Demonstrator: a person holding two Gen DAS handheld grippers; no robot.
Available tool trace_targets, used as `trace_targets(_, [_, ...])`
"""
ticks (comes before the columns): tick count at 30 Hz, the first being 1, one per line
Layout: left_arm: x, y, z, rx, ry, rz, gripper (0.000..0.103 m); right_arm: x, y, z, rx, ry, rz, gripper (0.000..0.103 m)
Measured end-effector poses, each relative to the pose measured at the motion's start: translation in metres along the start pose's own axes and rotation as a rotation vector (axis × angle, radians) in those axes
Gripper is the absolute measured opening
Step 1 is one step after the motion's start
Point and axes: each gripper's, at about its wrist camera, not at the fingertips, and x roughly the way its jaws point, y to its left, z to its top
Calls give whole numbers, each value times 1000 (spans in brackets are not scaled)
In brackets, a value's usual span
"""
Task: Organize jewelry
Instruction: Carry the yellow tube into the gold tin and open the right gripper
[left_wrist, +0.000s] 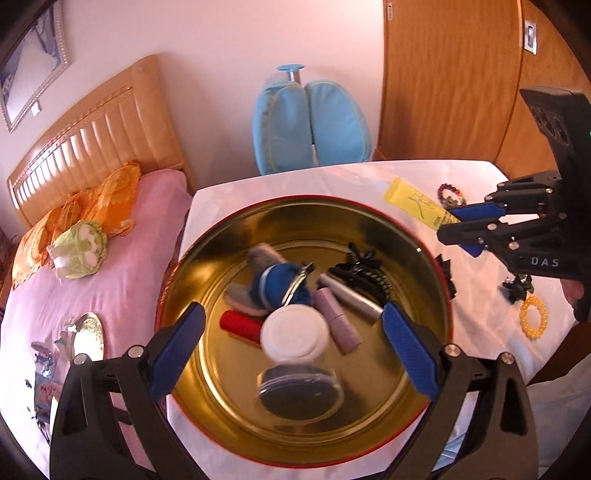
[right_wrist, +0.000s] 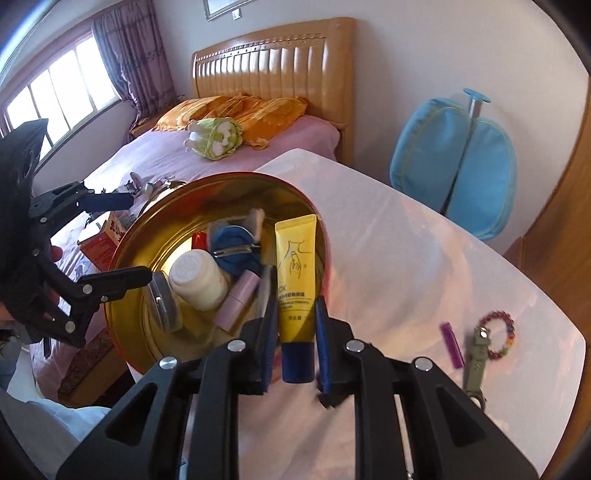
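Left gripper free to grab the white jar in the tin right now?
Probably yes. The left gripper hangs open right over the tin, its jaws either side of the white jar. Nothing covers the jar, though neighbours crowd it.

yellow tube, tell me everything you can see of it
The yellow tube is a soft plastic squeeze tube with a dark blue cap, a line drawing of hands and small print. The right gripper is shut on its lower body, cap toward the camera, crimped end pointing out over the gold tin. Only the pads touch it.
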Motion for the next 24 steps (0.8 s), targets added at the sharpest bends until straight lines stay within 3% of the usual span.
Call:
trace_targets(6, [-5,39,-22,-54,3,13,94,74,39,34,-61,100,-18,21])
trace_targets(12, [-5,55,-32,-45,-3,7,94,109,48,28,-73,178,-79,23])
trace_targets(14, [-4,59,-30,-43,-11,-10,94,102,46,27,-61,164,-73,46])
trace_targets(17, [0,59,-21,-31,-22,-48,94,80,46,25,-39,100,-74,71])
trace_targets(22, [15,41,4,31,-36,-135,94,35,31,11,43,14,-160,94])
trace_targets(24, [21,28,14,68,-42,-169,94,20,21,2,95,-1,-190,95])
